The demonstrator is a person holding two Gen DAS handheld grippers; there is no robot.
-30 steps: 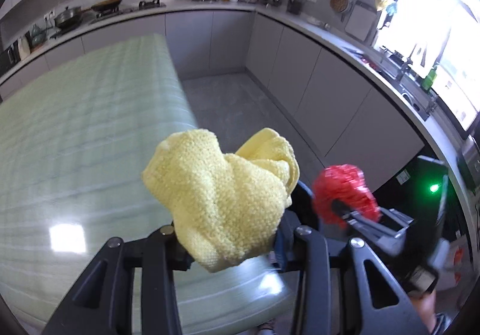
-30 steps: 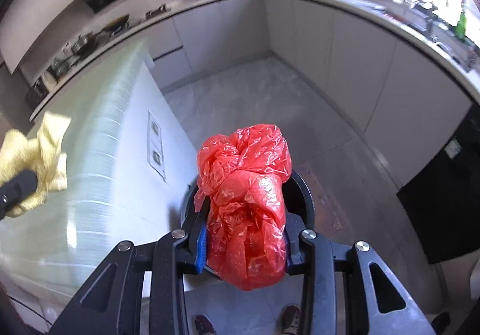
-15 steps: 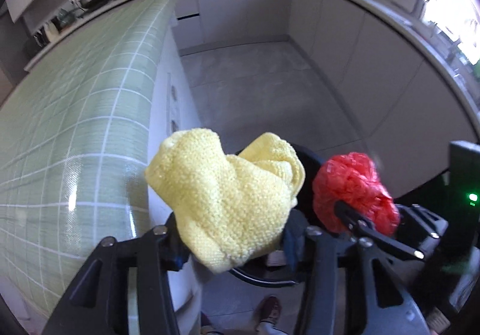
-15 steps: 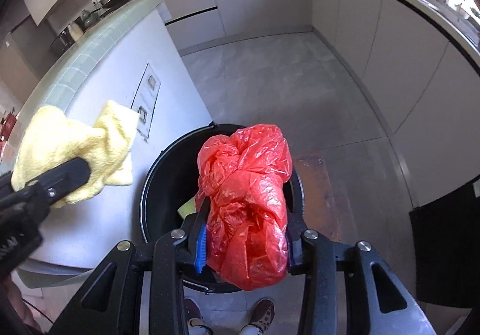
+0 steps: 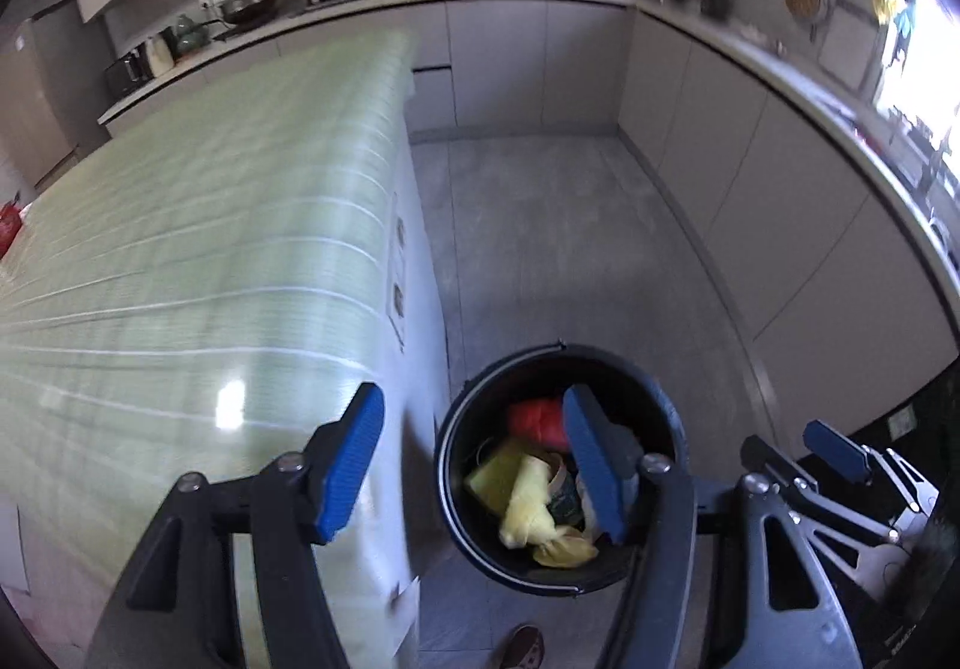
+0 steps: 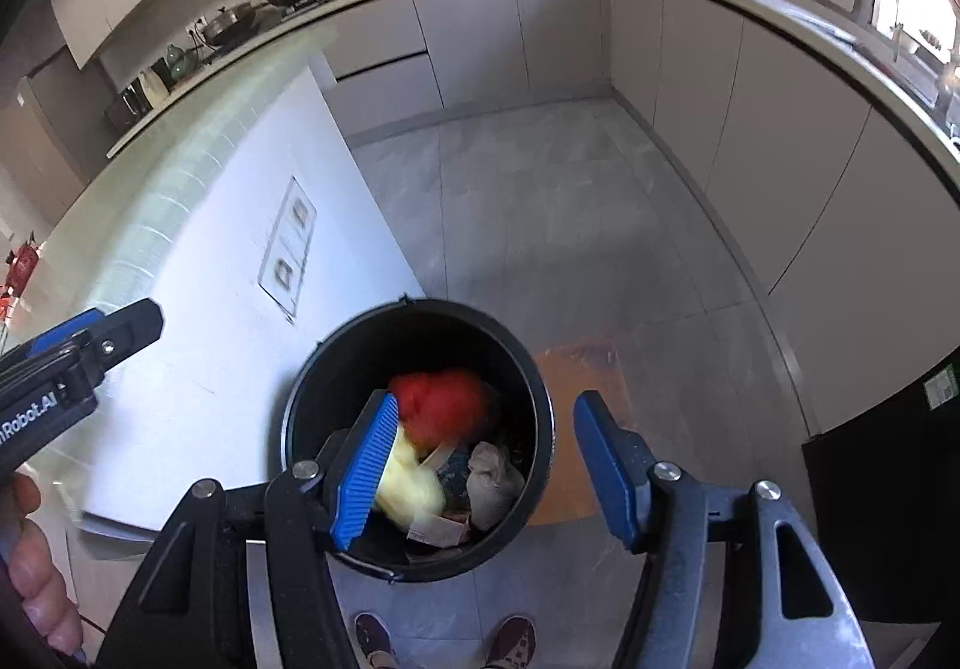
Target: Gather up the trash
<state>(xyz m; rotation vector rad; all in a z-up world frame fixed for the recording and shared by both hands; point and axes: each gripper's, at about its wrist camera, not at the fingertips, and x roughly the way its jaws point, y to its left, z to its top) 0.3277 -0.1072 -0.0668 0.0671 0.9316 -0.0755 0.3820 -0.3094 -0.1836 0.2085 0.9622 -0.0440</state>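
A black round trash bin [image 5: 666, 417] stands on the floor beside the island; it also shows in the right wrist view [image 6: 540, 405]. Inside lie the yellow cloth [image 5: 528, 507], blurred in the right wrist view [image 6: 411, 483], and the red plastic bag [image 5: 534, 420], also blurred [image 6: 444, 405], with other scraps. My left gripper [image 5: 474, 459] is open and empty above the bin's left rim. My right gripper [image 6: 486, 465] is open and empty above the bin; it also shows in the left wrist view [image 5: 798, 447].
The green tiled island top [image 5: 198, 273] with a white side panel [image 6: 240, 345] lies to the left. Grey cabinets [image 6: 780, 177] and a worktop with pans run along the back and right. A black appliance [image 6: 888, 477] stands at the right. The person's shoes [image 6: 516, 639] are below the bin.
Both grippers have opened. The yellow cloth and the red bag have dropped out of them into the bin.
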